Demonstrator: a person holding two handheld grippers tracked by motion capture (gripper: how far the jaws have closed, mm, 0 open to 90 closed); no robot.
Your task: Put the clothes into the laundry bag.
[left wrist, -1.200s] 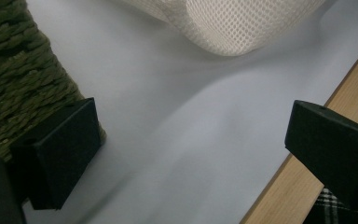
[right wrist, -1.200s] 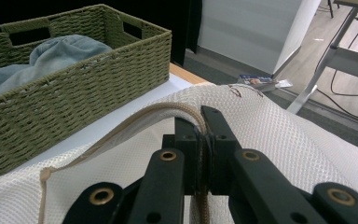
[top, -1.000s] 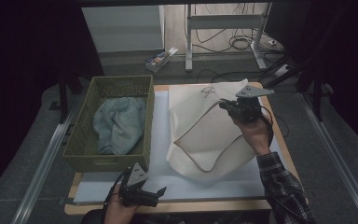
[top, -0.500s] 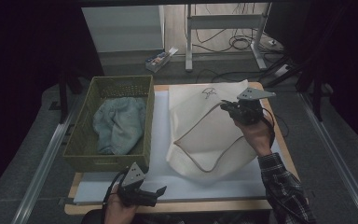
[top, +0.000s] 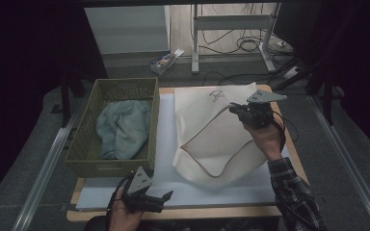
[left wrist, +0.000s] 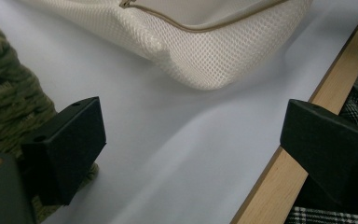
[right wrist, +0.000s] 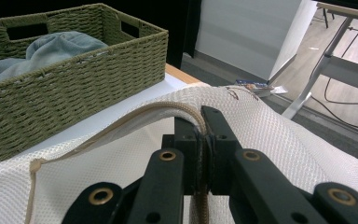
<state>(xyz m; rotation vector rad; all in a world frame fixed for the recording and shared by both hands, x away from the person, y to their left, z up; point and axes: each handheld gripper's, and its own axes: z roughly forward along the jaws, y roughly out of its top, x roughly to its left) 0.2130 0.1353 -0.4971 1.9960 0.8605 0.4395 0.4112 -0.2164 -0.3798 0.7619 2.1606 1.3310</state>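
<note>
A cream mesh laundry bag [top: 217,134] with a tan zipper edge lies on the white mat, right of a green woven basket [top: 87,139] holding a light blue cloth [top: 120,127]. My right gripper [top: 233,109] is shut on the bag's tan zipper edge [right wrist: 186,112] near its top right and lifts it slightly. The right gripper [right wrist: 201,128] has its jaws pressed together on that edge. My left gripper [top: 166,195] rests open at the table's front edge. Between its spread jaws, the left gripper [left wrist: 191,135] has only bare mat, with the bag's rounded corner [left wrist: 205,65] farther off.
The white mat [top: 166,125] covers a wooden table [top: 294,154] whose front edge [left wrist: 279,172] shows by the left gripper. Beyond the table stand metal table legs [top: 195,38], cables and a small box [top: 164,60] on the floor.
The right gripper has stayed shut on the bag's edge with almost no movement. The left gripper remains open at the front edge.
</note>
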